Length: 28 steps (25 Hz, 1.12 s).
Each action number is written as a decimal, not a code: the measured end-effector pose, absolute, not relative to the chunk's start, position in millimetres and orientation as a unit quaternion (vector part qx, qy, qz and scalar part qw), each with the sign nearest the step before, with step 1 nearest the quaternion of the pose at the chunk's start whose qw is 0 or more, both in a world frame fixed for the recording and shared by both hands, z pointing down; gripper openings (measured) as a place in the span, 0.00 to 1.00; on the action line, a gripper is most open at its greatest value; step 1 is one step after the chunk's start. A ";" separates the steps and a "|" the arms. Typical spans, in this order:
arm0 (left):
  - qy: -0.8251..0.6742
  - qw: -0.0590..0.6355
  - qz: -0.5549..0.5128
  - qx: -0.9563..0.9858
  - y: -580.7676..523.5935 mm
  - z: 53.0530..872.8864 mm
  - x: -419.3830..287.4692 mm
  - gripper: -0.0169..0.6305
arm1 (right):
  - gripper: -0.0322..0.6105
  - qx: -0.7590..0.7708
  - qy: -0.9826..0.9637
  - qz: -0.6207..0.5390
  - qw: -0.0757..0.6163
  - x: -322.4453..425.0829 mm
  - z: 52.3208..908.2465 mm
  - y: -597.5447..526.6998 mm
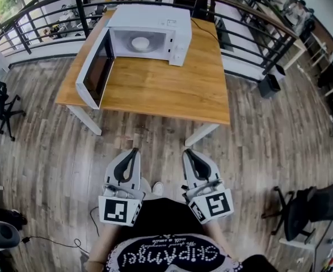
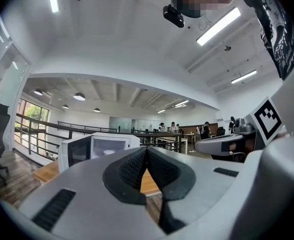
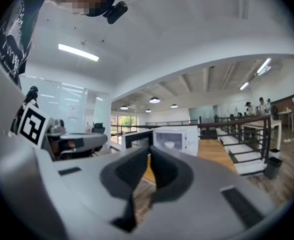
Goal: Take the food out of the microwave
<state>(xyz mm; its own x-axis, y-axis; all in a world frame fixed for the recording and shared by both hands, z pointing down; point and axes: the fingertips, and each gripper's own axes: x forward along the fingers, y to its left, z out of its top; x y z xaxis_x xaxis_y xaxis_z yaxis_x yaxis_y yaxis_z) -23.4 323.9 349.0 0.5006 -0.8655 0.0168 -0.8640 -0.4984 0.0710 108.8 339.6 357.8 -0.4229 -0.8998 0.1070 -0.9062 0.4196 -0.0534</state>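
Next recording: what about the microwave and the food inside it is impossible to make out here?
- What the white dish in the microwave holds: too small in the head view, blurred in the right gripper view.
- Control panel: markings too small in every view.
- Microwave's lower part: hidden behind the left gripper's body in the left gripper view.
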 end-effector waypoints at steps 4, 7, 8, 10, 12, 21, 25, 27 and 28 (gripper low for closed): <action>-0.508 0.036 -0.012 0.861 325.3 347.5 -21.6 0.08 | 0.11 0.541 -0.838 0.070 0.033 120.8 366.3 341.2; -0.511 0.035 -0.013 0.859 324.1 347.9 -21.5 0.08 | 0.11 0.542 -0.836 0.081 0.036 125.5 375.2 342.0; -0.512 0.036 -0.014 0.858 323.0 348.4 -21.7 0.08 | 0.11 0.542 -0.836 0.086 0.036 125.6 377.8 341.1; -0.512 0.037 -0.014 0.858 318.7 349.9 -21.9 0.08 | 0.11 0.539 -0.837 0.091 0.036 123.5 381.2 336.6; -0.510 0.041 -0.013 0.859 312.0 353.6 -21.8 0.08 | 0.11 0.535 -0.839 0.093 0.039 119.5 384.2 329.7; -0.502 0.059 -0.007 0.863 245.8 366.0 -31.5 0.08 | 0.11 0.536 -0.835 0.107 0.052 107.4 394.9 270.9; -0.501 0.059 -0.013 0.863 198.4 358.1 -44.9 0.08 | 0.11 0.539 -0.835 0.095 0.052 96.9 383.8 227.2; -0.495 0.051 -0.012 0.867 177.6 349.9 -50.2 0.08 | 0.11 0.543 -0.834 0.090 0.050 91.1 376.0 206.6; -0.492 0.046 -0.012 0.869 168.5 346.2 -52.6 0.08 | 0.11 0.544 -0.833 0.089 0.050 88.1 372.8 197.2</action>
